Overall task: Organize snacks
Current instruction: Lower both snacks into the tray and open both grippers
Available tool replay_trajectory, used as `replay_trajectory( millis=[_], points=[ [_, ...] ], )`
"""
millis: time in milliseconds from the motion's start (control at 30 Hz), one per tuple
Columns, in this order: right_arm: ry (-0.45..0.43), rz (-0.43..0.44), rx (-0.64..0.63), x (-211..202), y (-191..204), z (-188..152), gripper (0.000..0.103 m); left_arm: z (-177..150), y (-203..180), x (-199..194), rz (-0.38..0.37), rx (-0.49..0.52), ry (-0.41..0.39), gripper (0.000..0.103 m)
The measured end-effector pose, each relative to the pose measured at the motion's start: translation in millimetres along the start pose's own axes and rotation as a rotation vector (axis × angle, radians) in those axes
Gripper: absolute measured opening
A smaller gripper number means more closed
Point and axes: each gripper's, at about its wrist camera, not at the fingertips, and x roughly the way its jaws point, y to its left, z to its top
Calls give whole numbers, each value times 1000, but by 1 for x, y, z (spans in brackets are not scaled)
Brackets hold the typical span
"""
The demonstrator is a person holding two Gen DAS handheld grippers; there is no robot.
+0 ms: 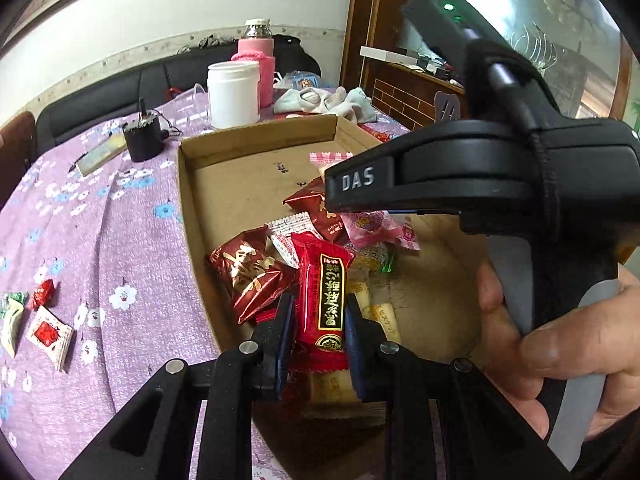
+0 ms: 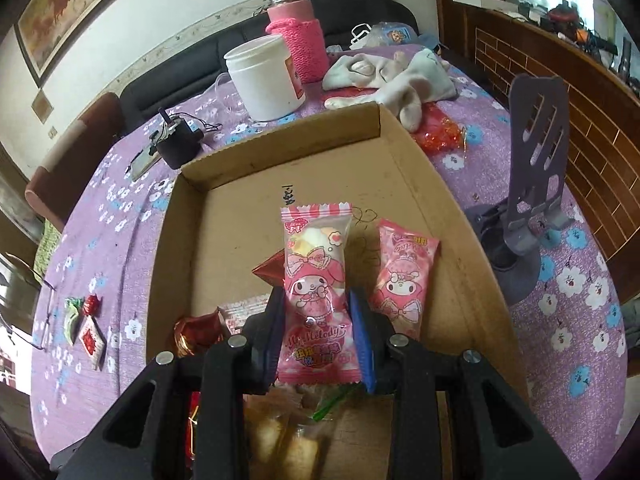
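Observation:
A shallow cardboard box (image 1: 240, 148) (image 2: 448, 216) lies on the purple flowered tablecloth and holds a heap of wrapped snacks. My left gripper (image 1: 318, 320) is shut on a red snack bar (image 1: 326, 292) with a black and gold label, above the heap. Beside it lies a dark red foil packet (image 1: 250, 272). My right gripper (image 2: 316, 328) is shut on a pink My Melody packet (image 2: 316, 280) over the box. A second pink packet (image 2: 404, 276) lies just to its right. The right gripper's body (image 1: 480, 176) and the hand holding it fill the right of the left wrist view.
Small candies and a red-and-white packet (image 1: 48, 336) (image 2: 92, 336) lie on the cloth left of the box. Behind it stand a white jar (image 1: 234, 92) (image 2: 264, 76), a pink-sleeved flask (image 2: 298, 36), a black round device (image 1: 142, 136) and crumpled cloth (image 2: 396, 76). A grey stand (image 2: 532, 200) sits right.

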Motion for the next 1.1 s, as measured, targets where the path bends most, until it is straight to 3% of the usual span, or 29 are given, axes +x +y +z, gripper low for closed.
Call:
replay_trajectory(
  millis=[500, 567, 633, 700, 1100],
  points=[
    [-3, -5, 8, -2, -1, 1, 33, -10, -17, -14, 38, 94, -69, 24],
    [-7, 3, 15, -4, -2, 1, 33, -9, -17, -16, 39, 90, -75, 29],
    [-12, 9, 18, -6, -2, 2, 34, -8, -14, -18, 41, 80, -83, 44],
    [-21, 14, 25, -8, -3, 2, 34, -7, -11, -22, 39, 66, -97, 48],
    [-83, 60, 49, -25, -3, 5, 34, 0, 2, -26, 42, 21, -118, 48]
  ],
)
